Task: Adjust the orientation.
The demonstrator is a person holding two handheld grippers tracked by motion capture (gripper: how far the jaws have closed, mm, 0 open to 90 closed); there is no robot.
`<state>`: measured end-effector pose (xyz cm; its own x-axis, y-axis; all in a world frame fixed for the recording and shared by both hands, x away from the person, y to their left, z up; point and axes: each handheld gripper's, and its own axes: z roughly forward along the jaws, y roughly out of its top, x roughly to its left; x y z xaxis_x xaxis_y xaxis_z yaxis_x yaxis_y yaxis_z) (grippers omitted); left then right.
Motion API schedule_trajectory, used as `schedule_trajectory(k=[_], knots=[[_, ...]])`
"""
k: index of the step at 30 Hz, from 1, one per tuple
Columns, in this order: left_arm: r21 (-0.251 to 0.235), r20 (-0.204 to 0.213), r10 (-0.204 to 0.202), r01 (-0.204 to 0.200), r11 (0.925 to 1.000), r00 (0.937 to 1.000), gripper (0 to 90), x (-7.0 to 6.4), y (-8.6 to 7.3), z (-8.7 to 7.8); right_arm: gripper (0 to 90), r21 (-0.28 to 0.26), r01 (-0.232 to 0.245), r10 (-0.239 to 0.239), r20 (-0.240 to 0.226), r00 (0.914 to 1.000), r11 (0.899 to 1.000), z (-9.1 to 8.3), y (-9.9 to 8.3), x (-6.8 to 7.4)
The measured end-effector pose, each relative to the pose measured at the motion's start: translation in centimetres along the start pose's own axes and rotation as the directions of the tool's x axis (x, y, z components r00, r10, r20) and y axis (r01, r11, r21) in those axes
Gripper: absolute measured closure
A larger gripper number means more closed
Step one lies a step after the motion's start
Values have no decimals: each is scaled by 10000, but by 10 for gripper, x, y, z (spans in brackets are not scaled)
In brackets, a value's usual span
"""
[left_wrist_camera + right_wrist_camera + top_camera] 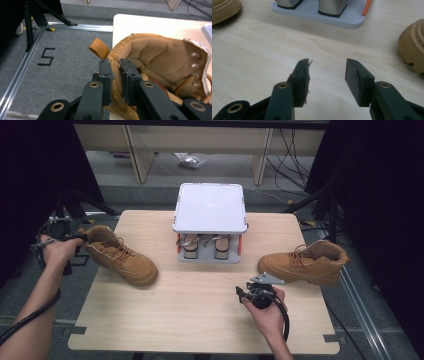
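Your forearms come in bare, with no sleeves over them. Your left gripper (115, 72) has two matte black jaws, each a flat block on a black link arm with brass-coloured rivets at the pivots and small screw holes in the faces. Your right gripper (327, 75) is built the same, and its pads look frayed along the inner edges. It carries a grey three-cornered plate (265, 279) on top. A thick black cable (285, 320) trails from each gripper towards you.
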<state>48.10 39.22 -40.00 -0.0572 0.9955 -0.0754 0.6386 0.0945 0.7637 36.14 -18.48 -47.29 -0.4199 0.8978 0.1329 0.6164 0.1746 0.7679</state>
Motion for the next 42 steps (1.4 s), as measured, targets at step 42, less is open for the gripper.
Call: schedule_trajectory(k=[42], knots=[[-183,384,-154,161,9997,9991,574,23,-45,-70,550,89,60,-61,38,10000,9999,1,1,5]])
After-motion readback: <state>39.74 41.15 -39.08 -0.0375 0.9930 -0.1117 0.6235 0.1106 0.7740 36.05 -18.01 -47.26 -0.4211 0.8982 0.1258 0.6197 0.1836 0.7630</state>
